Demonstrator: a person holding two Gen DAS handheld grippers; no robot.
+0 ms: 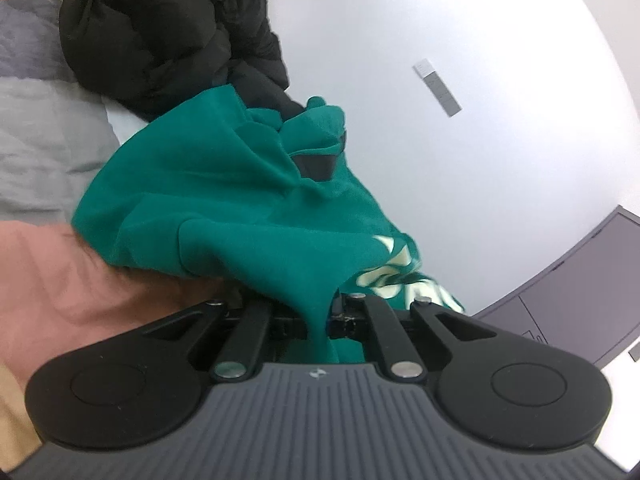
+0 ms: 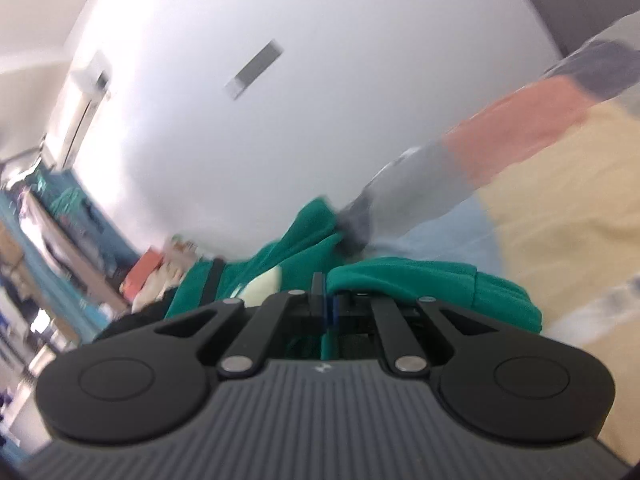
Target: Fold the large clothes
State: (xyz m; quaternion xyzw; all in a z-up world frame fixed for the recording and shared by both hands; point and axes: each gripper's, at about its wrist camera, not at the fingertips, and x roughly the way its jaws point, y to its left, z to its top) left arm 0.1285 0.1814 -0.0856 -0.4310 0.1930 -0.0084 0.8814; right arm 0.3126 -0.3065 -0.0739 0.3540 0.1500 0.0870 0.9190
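Observation:
A green sweatshirt (image 1: 224,200) with cream print hangs bunched and lifted off a patchwork bedspread (image 1: 52,272). My left gripper (image 1: 318,320) is shut on a pinched fold of the green cloth, which runs down between its jaws. In the right wrist view the same green sweatshirt (image 2: 404,280) is gripped too: my right gripper (image 2: 326,312) is shut on an edge of it, a thin strip of green showing between the closed jaws. That view is tilted and blurred.
A black puffy jacket (image 1: 160,32) lies heaped on the bed behind the sweatshirt. A white wall (image 1: 440,160) with a switch panel (image 1: 438,86) stands beyond. A grey cabinet (image 1: 580,280) is at the right. Cluttered shelves (image 2: 60,232) show at the left of the right wrist view.

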